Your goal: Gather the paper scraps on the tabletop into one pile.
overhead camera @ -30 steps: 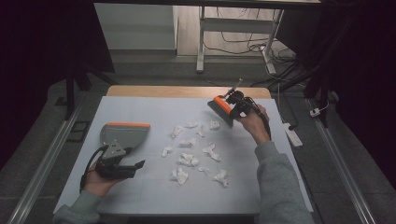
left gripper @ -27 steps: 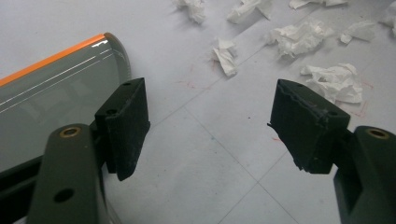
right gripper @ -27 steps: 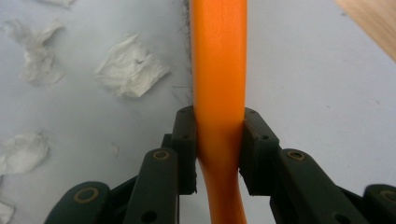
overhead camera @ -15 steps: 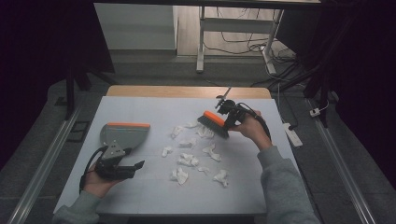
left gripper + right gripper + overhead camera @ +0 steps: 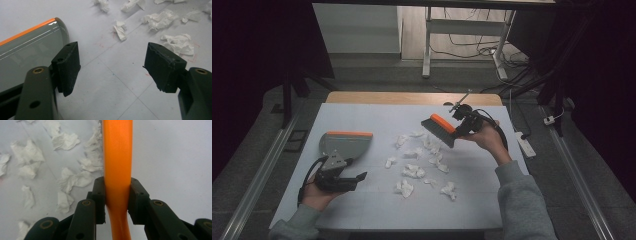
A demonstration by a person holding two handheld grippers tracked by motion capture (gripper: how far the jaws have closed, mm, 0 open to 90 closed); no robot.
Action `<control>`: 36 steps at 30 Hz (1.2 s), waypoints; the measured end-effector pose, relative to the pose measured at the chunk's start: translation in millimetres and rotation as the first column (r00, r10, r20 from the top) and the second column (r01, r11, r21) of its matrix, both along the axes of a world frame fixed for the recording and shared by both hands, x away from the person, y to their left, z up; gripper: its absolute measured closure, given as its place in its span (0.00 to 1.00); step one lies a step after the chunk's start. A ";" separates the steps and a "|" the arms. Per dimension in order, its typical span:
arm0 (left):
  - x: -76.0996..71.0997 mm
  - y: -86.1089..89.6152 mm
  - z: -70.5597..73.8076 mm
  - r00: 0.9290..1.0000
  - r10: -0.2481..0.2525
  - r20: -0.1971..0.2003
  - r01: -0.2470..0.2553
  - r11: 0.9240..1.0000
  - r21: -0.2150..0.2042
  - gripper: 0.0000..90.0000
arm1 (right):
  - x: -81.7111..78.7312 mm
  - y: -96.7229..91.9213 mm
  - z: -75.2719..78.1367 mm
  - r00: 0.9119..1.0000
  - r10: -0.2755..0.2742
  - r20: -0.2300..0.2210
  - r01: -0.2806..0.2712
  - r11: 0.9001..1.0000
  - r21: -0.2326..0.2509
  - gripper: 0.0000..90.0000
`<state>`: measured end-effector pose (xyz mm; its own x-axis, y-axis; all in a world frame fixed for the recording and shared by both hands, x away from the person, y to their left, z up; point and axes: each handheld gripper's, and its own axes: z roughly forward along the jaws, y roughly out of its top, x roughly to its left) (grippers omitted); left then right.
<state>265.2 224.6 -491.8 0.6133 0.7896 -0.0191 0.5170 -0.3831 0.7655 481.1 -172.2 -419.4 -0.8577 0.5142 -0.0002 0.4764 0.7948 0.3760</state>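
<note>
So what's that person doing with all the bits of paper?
A person is sweeping up. The right gripper is clamped on an orange-handled brush, held by the crumpled tissue scraps on the table. The left gripper is open, nothing in it, beside the grey dustpan lying on the table.

A lab-like recording room, white-covered tabletop (image 5: 362, 210) on a wooden top, dark curtained surroundings, metal floor rails (image 5: 257, 175), loose cables (image 5: 472, 45) at far right, power strip (image 5: 523, 142) right of the tabletop
</note>
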 end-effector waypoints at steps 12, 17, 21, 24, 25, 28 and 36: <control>0.5 1.0 -0.4 1.000 0.001 0.006 -0.001 1.000 -0.004 0.33 | 37.0 41.7 -1.6 0.997 0.033 0.065 -0.030 0.999 -0.042 0.78; 0.1 1.2 -0.2 1.000 -0.002 0.010 0.002 1.000 -0.005 0.33 | 55.1 62.1 -14.9 0.996 0.076 0.049 -0.068 0.987 -0.146 0.78; 0.2 1.3 -0.3 1.000 -0.003 0.009 0.003 1.000 -0.005 0.33 | 66.8 72.0 -20.1 0.994 0.093 0.052 -0.081 0.978 -0.193 0.78; 0.4 1.9 -0.6 1.000 -0.003 0.007 0.004 1.000 -0.010 0.33 | 68.7 77.6 -25.8 0.993 0.110 0.034 -0.100 0.971 -0.218 0.78; 0.5 2.1 -0.7 1.000 -0.003 0.006 0.003 1.000 -0.012 0.33 | 68.8 78.8 -26.1 0.992 0.121 0.025 -0.114 0.973 -0.200 0.78; 0.6 2.3 -0.7 1.000 -0.002 0.006 0.002 1.000 -0.013 0.33 | 62.9 84.5 -26.7 0.986 0.167 0.000 -0.163 0.962 -0.219 0.78; 0.2 2.3 -0.6 1.000 -0.001 0.007 0.001 1.000 -0.013 0.33 | 26.3 87.6 -23.1 0.951 0.297 -0.084 -0.308 0.920 -0.240 0.78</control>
